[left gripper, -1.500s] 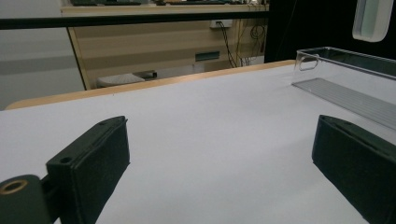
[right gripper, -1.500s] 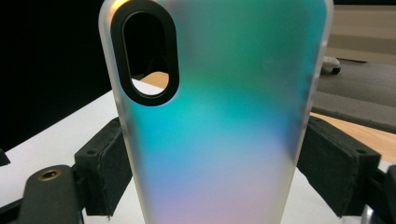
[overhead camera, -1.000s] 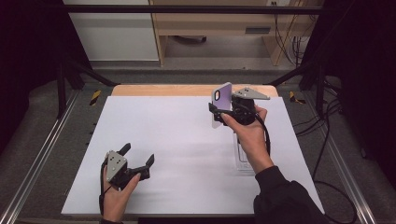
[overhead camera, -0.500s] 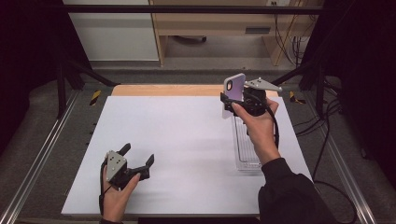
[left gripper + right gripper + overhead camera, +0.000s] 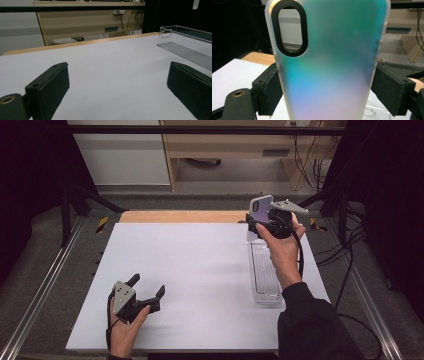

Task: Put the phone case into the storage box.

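The right gripper has its pads clamped on the two long edges of an iridescent phone case, which stands upright between them, camera cutout at the top. It hangs above the far end of a clear plastic tray at the white table's right side. The left gripper rests near the front left, jaws spread wide with nothing between.

Near left on the tabletop sits the left hand-held gripper. Along the right edge lies the tray, and above its far end the right hand-held gripper holds the phone case upright.
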`<state>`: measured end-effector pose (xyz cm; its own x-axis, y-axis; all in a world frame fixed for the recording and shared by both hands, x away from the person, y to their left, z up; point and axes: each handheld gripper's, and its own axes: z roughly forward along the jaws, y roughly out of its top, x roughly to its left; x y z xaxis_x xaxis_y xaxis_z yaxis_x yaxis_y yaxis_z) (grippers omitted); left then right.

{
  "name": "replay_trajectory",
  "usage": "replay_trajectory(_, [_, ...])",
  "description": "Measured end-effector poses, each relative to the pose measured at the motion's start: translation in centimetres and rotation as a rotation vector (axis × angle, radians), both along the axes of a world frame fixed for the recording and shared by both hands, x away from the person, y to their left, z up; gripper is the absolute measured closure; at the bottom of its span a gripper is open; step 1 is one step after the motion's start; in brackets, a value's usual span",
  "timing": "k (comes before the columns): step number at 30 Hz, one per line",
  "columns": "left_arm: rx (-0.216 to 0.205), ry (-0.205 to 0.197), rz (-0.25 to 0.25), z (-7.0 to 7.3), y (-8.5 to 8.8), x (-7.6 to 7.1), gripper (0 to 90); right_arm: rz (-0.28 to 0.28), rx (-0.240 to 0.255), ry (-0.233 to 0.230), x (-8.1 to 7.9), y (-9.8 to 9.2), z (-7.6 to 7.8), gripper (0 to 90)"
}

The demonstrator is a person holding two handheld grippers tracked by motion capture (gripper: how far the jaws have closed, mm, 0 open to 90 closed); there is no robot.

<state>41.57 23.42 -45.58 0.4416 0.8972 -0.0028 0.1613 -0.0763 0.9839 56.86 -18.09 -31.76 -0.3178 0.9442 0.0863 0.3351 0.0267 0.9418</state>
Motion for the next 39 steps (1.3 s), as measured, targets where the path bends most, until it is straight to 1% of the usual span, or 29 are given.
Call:
replay_trajectory(8, [-0.003,0.000,-0.001,0.0,0.0,0.0,3.8,-0.061,-0.008,0.006,1.0,-0.8,-0.6,17.7])
replay_trajectory(13, [-0.007,0.000,-0.003,0.0,0.1,0.0,3.8,-0.084,-0.012,0.012,1.6,-1.1,-0.9,17.7])
replay_trajectory(23, [-0.005,-0.003,-0.005,0.1,0.1,0.0,3.8,-0.121,-0.018,0.025,2.5,-1.5,-1.8,17.7])
replay_trajectory(30, [-0.008,-0.003,-0.007,0.1,0.1,0.0,3.8,-0.134,-0.027,0.035,3.1,-1.5,-2.4,17.7])
replay_trajectory(37, [-0.021,-0.011,-0.008,0.1,0.1,0.0,3.7,-0.157,-0.021,0.050,3.9,-1.7,-3.4,17.7])
replay_trajectory(39, [-0.017,-0.011,-0.009,0.2,0.2,0.0,3.7,-0.163,-0.017,0.053,4.0,-1.7,-3.6,17.6])
